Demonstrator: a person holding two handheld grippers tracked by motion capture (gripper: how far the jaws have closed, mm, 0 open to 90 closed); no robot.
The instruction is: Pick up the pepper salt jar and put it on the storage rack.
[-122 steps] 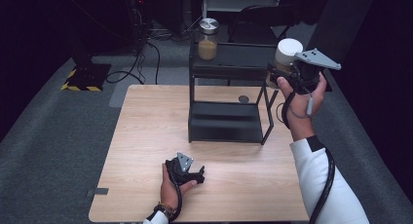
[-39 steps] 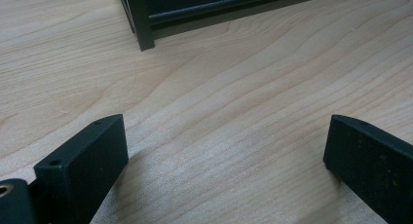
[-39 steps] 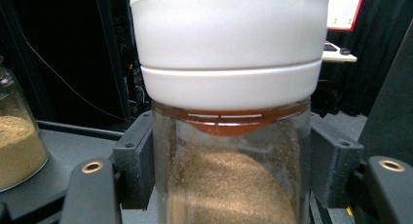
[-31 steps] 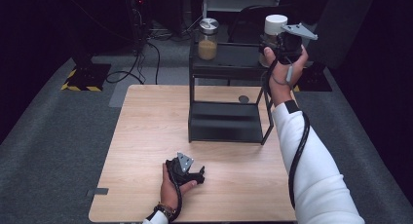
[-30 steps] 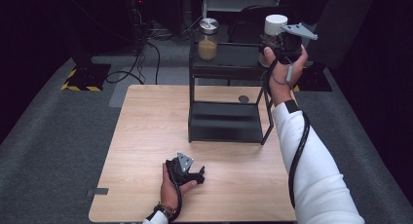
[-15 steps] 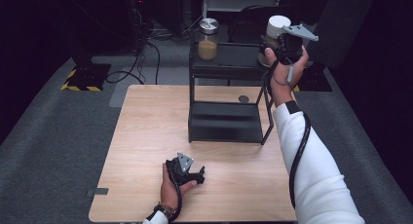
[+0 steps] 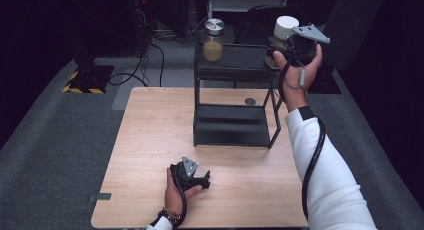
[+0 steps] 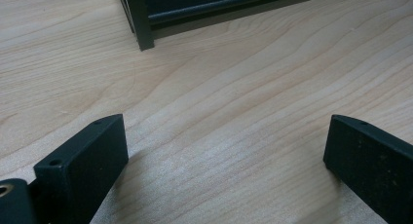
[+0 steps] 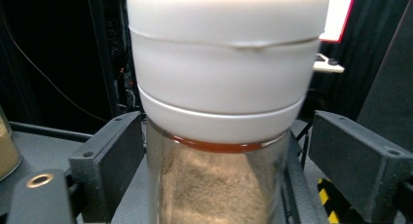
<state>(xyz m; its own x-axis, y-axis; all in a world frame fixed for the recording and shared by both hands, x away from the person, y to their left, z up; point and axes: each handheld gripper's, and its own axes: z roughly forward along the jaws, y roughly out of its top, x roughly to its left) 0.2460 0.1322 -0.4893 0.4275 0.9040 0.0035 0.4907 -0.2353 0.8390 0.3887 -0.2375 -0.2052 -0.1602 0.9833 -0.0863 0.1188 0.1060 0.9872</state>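
I see the right gripper (image 7: 280, 46) in the upper right of the high view, at the top shelf of the black rack (image 7: 235, 65). Its jaws have just been opening, and the white-lidded jar (image 9: 221, 112) stands between them. In the right gripper view there is a gap between the right jaw and the glass, and the left jaw is just beside it, so I judge the jar is released and now rests on the shelf by itself. The jar looks upright, with brown powder inside.

A second jar with a metal lid (image 7: 214, 40) stands at the left part of the same shelf, well apart, so I think the two jars are being lined up there.

The left gripper (image 7: 192, 176) lies low in the frame on the wooden table (image 7: 150, 140), jaws spread wide with nothing between them. I believe it only waits, because this placing needs one hand.
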